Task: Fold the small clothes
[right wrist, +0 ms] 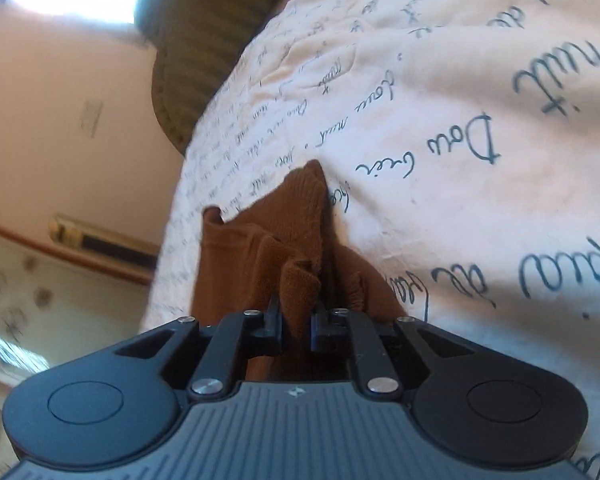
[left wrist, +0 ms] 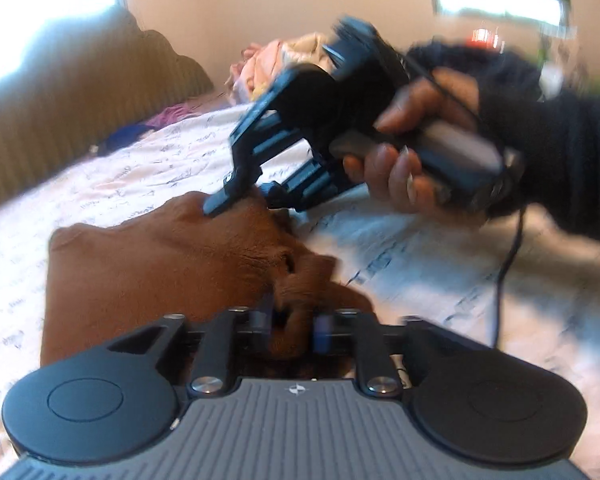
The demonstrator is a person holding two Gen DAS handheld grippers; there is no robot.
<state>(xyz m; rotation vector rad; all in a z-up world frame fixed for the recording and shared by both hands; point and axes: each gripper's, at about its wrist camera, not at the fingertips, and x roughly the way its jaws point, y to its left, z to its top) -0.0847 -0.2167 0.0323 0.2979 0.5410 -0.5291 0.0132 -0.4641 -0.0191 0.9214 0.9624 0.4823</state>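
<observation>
Brown garment point(right wrist: 260, 248) bunched w/ claw point(right wrist: 296, 326) hiding its near edge.

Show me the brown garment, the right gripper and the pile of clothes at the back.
brown garment point(left wrist: 152, 264), left wrist view, on its flat middle.
right gripper point(left wrist: 236, 204), left wrist view, at its fingertips.
pile of clothes point(left wrist: 272, 64), left wrist view, on the pink part.

left gripper point(left wrist: 292, 326): black, ribbed grey body, silver screws | right gripper point(left wrist: 236, 200): black, grey handle, black cable | sleeve point(left wrist: 560, 136): dark knit
</observation>
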